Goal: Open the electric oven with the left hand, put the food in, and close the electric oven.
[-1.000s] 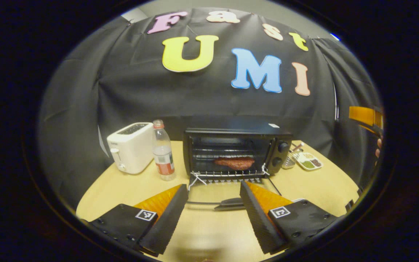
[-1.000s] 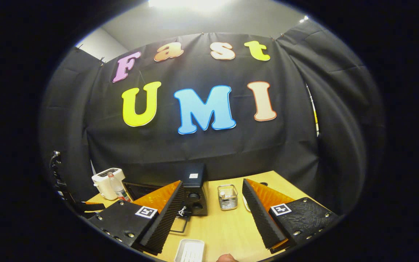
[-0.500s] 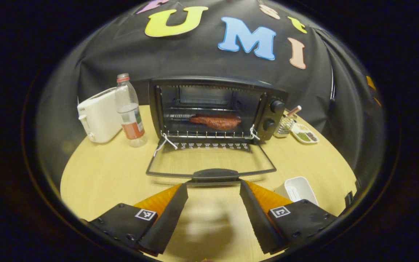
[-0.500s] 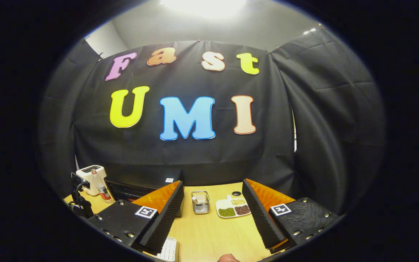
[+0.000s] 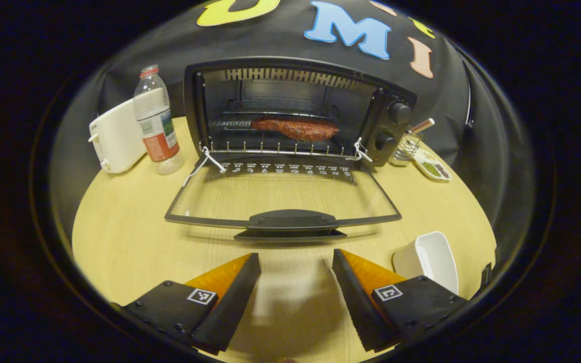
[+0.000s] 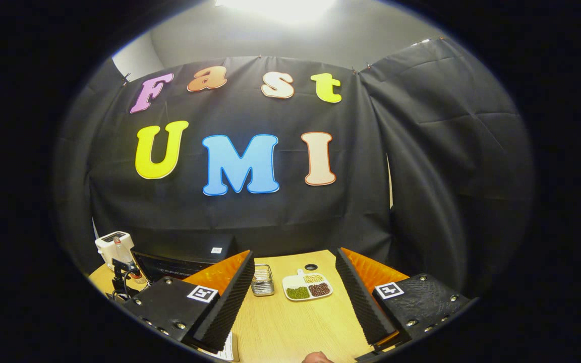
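The black electric oven stands at the back of the wooden table with its glass door folded flat down toward me. A reddish-brown piece of meat lies on the wire rack inside. The door's black handle is just ahead of my left gripper, which is open and holds nothing. In the right gripper view my right gripper is open, raised above the table, with the oven low at the left behind its left finger.
A white toaster and a plastic bottle stand left of the oven. A wire basket and a small plate of beans sit at its right. An empty white tray lies near my left gripper's right finger.
My left gripper has dropped and moved in toward the open door's handle, so the oven looms larger. My right gripper has swung to the right, away from the oven.
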`<move>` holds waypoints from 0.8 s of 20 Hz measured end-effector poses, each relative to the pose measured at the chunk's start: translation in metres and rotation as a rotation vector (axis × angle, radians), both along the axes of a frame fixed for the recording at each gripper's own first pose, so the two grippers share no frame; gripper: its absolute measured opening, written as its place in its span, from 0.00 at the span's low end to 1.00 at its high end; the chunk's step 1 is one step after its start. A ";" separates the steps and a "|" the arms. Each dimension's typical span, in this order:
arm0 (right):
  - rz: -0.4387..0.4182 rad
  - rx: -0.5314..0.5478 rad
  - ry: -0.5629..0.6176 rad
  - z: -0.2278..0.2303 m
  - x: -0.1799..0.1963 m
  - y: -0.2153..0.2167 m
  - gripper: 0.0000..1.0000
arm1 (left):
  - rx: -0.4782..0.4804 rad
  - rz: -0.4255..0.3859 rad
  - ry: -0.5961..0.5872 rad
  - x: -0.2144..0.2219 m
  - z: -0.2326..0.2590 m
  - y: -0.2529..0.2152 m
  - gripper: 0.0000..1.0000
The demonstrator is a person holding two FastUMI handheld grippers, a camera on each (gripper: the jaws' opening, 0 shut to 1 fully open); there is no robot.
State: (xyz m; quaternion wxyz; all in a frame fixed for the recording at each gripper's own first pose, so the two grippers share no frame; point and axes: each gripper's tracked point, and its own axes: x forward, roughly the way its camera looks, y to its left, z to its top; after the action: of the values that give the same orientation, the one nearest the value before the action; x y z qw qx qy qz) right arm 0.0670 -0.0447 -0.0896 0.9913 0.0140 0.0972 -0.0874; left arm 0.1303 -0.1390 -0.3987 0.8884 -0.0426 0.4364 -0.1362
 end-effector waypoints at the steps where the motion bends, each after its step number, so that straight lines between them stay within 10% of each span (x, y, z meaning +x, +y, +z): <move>1: -0.006 -0.004 0.002 -0.001 -0.001 -0.002 0.98 | 0.014 -0.005 -0.017 0.005 0.000 0.002 1.00; 16: 0.024 -0.014 -0.008 -0.002 -0.004 0.006 0.98 | 0.052 0.021 -0.106 0.014 0.016 0.004 0.98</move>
State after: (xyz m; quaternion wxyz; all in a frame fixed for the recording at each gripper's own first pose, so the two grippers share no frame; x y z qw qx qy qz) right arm 0.0630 -0.0388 -0.0912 0.9927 0.0063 0.0931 -0.0759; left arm 0.1439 -0.1347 -0.3831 0.9124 -0.0168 0.3917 -0.1177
